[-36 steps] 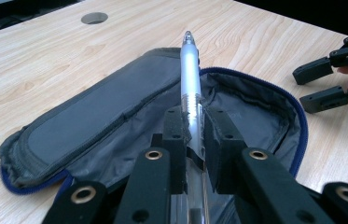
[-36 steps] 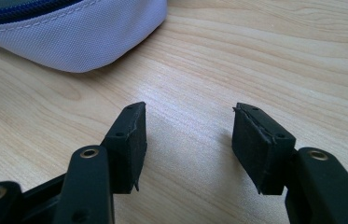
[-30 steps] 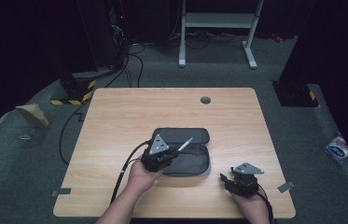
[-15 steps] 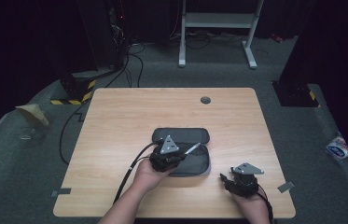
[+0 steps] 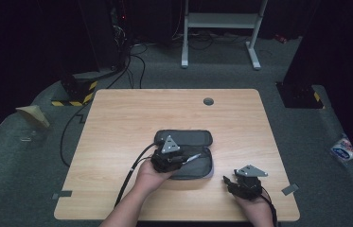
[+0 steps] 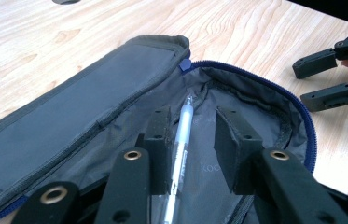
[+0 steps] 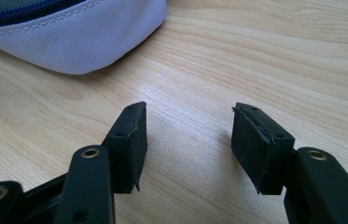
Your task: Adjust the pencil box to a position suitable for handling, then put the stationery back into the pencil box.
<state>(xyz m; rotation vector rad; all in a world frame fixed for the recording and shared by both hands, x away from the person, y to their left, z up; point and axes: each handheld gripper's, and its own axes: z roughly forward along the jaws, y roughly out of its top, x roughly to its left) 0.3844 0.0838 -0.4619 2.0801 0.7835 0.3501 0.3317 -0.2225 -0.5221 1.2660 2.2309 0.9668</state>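
A grey zip pencil case lies open in the middle of the table, its lid folded back. My left gripper hovers over the open half. Its jaws have just been opening and now stand apart around a clear pen. The pen lies in the case lining, next to one pad and apart from the other. My right gripper rests near the front right of the table, open, with bare wood between its pads. It also appears at the far right of the left gripper view.
The wooden table has a round cable port near its far edge. The case's pale outer corner lies just ahead of the right gripper. A dark floor with cables, a white frame and stands surrounds the table.
The left gripper has shifted a little to the right over the case, and the pen, raised at an angle before, now lies down in the open half. The right hand has stayed still.
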